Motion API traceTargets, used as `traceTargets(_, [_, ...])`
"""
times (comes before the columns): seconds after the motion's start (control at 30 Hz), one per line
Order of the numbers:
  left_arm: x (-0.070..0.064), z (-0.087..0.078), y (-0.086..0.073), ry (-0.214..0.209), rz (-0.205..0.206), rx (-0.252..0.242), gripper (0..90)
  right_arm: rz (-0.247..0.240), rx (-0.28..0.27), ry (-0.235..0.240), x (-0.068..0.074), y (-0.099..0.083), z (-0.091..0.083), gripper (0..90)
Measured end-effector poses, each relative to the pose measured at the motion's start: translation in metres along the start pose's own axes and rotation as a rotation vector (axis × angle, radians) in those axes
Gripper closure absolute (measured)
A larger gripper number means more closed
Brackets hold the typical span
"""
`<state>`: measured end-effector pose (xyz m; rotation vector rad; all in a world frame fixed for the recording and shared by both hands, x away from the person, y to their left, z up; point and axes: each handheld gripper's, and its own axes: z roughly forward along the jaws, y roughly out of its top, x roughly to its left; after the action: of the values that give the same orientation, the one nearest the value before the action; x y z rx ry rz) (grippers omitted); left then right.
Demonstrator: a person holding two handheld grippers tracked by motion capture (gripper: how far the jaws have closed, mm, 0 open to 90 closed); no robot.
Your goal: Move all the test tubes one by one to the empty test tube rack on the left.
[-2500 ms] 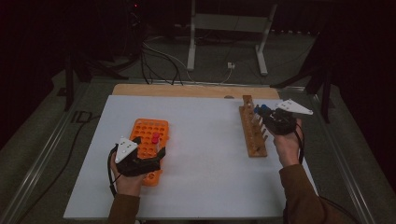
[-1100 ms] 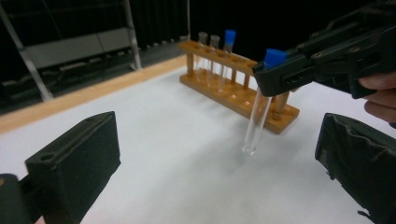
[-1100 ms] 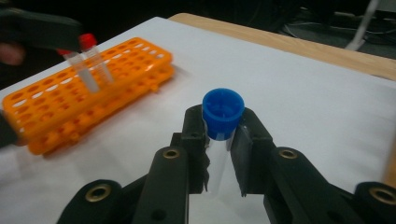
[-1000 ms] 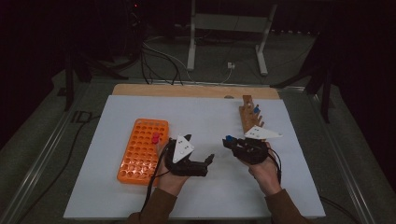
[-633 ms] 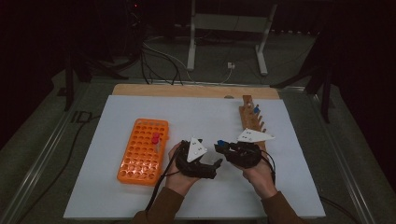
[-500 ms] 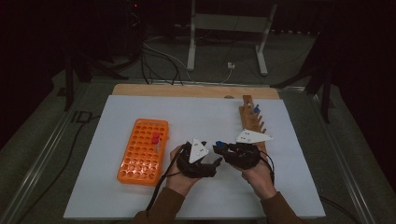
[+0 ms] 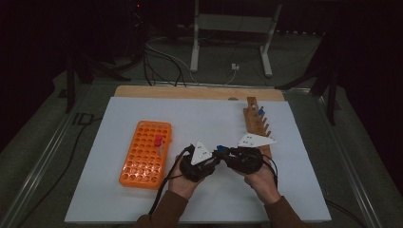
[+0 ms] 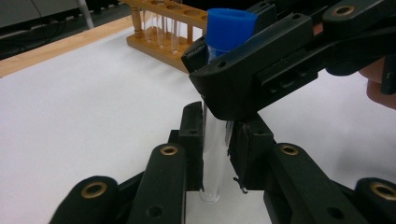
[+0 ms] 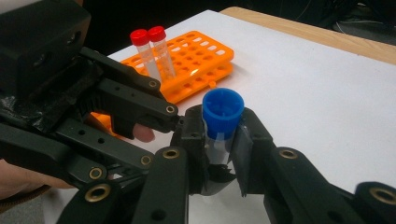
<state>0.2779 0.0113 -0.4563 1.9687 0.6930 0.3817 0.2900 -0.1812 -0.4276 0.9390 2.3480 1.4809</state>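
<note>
Both grippers are clamping one blue-capped tube [image 8: 215, 135] mid-bench, between the orange rack [image 7: 145, 153] and the wooden rack [image 7: 255, 124]: the right gripper [image 9: 218, 140] is gripping just under the cap, the left gripper [image 8: 215, 158] is closing on the clear lower body. Judged risk: both pulling at once is likely twisting or cracking the tube, or an early release is dropping it onto the bench [image 7: 304, 190]. Two red-capped tubes [image 9: 152, 51] are standing in the orange rack and could be getting knocked during insertion.

overhead forward-down, two close jaw-level views
</note>
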Motion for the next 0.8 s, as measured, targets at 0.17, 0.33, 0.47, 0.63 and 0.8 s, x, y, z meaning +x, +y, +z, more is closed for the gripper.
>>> traceTargets(0.17, [0.0,-0.001,0.0,0.001,0.001,0.0,77.5,0.008,-0.007,0.006,0.0,0.0,0.0,73.4])
traceTargets(0.33, [0.007,-0.004,-0.002,0.023,-0.026,-0.006,77.6,0.037,-0.039,0.013,-0.004,0.002,-0.004,48.5])
traceTargets(0.47, [0.014,-0.012,-0.006,0.048,-0.057,-0.018,77.6,0.06,-0.067,0.005,-0.008,0.004,-0.008,31.8])
traceTargets(0.63, [0.022,-0.024,-0.01,0.061,-0.089,-0.041,77.6,0.046,-0.085,-0.056,-0.011,0.003,-0.012,15.1])
traceTargets(0.8, [0.029,-0.039,-0.012,0.079,-0.097,-0.064,77.6,0.066,-0.081,-0.056,-0.017,0.003,-0.015,1.2])
